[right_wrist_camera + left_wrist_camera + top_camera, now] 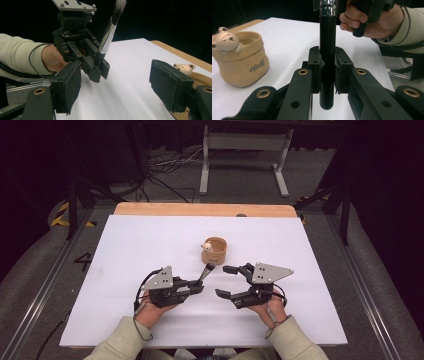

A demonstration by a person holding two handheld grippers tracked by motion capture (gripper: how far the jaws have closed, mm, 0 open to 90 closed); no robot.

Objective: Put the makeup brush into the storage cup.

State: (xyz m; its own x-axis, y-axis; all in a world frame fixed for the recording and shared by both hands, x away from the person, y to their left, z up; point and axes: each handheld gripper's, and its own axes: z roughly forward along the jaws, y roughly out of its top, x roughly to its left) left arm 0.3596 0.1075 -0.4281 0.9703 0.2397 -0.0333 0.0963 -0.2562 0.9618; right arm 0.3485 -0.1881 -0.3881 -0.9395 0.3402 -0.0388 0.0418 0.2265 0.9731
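One brush, clamped by its black handle in the closed left gripper, bristles tilted toward one o'clock. One tan cup with a bear figure sits just beyond at twelve. Right gripper open, holding nothing. White desk bare out to every edge.

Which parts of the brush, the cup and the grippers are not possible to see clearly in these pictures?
- Brush bristles: cut off by the top edge in the left gripper view; tip cut off at the top in the right gripper view.
- Cup inside: hidden by its own rim in every view.
- Cup in the right gripper view: mostly hidden behind the right gripper's jaw.
- Cup lettering: too small in the high view.
- Left gripper pads: hidden in the high view.
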